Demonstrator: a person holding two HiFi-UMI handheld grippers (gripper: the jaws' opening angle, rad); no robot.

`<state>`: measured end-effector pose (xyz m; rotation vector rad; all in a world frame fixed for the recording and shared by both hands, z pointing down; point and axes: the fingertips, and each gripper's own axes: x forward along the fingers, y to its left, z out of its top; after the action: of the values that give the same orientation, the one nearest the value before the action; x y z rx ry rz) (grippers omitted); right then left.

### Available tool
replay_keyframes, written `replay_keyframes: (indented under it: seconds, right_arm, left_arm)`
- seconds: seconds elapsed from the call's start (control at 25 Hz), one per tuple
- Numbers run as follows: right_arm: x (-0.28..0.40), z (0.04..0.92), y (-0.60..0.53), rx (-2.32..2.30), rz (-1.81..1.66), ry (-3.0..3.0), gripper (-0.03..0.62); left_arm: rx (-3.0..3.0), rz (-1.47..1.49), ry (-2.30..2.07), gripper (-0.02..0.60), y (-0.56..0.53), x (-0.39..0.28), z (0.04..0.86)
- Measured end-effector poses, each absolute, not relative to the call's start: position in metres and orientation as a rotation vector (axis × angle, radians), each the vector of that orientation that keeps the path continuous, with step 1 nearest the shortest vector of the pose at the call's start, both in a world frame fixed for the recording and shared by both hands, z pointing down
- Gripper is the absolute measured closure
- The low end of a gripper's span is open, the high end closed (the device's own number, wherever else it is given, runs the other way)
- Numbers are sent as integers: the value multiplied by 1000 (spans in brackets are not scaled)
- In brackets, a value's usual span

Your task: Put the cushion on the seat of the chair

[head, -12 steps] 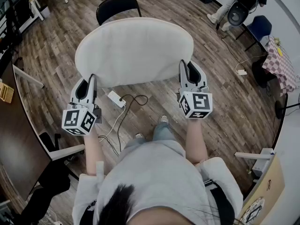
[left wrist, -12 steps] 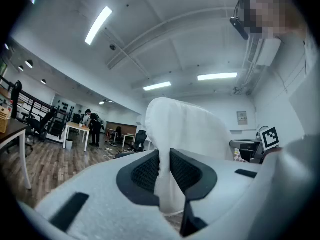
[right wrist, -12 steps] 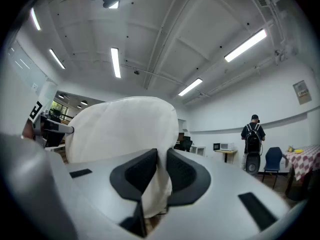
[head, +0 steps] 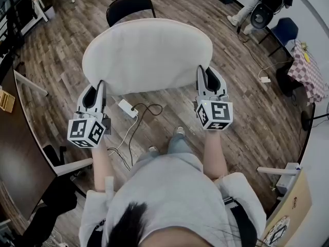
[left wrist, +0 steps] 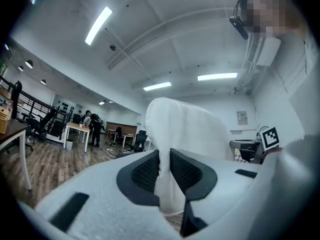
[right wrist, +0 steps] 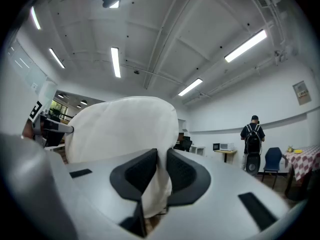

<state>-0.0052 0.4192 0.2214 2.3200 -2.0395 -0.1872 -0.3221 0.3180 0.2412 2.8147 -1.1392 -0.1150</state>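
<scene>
an open office with a wood-plank floor (head: 247, 102), from the head view: a white cushion (head: 149, 53) lies flat between two grippers, over a black chair (head: 128, 6). only the chair's backrest shows, just beyond the cushion's far edge, and the seat is hidden under it. the left gripper (head: 100, 88) has the cushion's near-left rim and the right gripper (head: 206, 72) the near-right rim. both forearms reach straight forward, side by side, with the grippers level. a power strip (head: 126, 108) and its cable lie on the floor below the cushion's near edge.

the left gripper view shows what the head view cannot: the jaws, nearly together, pinch a fold of the cushion's edge between their black pads. the right gripper's marker cube (left wrist: 270, 136) sits at far right. behind, people stand by a desk (left wrist: 77, 126) under strip lights.

the right gripper view shows the same on the other side, the jaws clamped on the cushion's rim. past it, a person with a backpack (right wrist: 252, 136) stands beside a blue chair (right wrist: 272, 159).
</scene>
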Motion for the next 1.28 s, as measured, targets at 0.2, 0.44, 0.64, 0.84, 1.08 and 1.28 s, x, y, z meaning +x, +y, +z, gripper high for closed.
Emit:
replay_keyframes:
  seconds: [0.2,0.44,0.64,0.84,1.08,1.28]
  right_arm:
    - [-9,223,417,2317,-186,-2032,540]
    - [-3,231,406,2315,-162,-2017,540]
    - [9,237,377,2305,-140,-2041,540]
    - [31,240,328,2287,-122,-2071,539]
    - [68,237,265,2257,-119,-2109,539]
    - [109,233,216,2232,-113,-2134,539]
  left_arm:
    - [2813,-115,-1138,523,315,-325,243]
    - [2798,-102,-1135,523,304,-320,252]
    - [2786,-97,-1152,523,280,-310,258]
    - [2769,-90,-1183,523,240,-291,261]
    - [2751,-99,-1230,523,187,-255,258]
    - [2729,-107,-1257,523,147,-217,257]
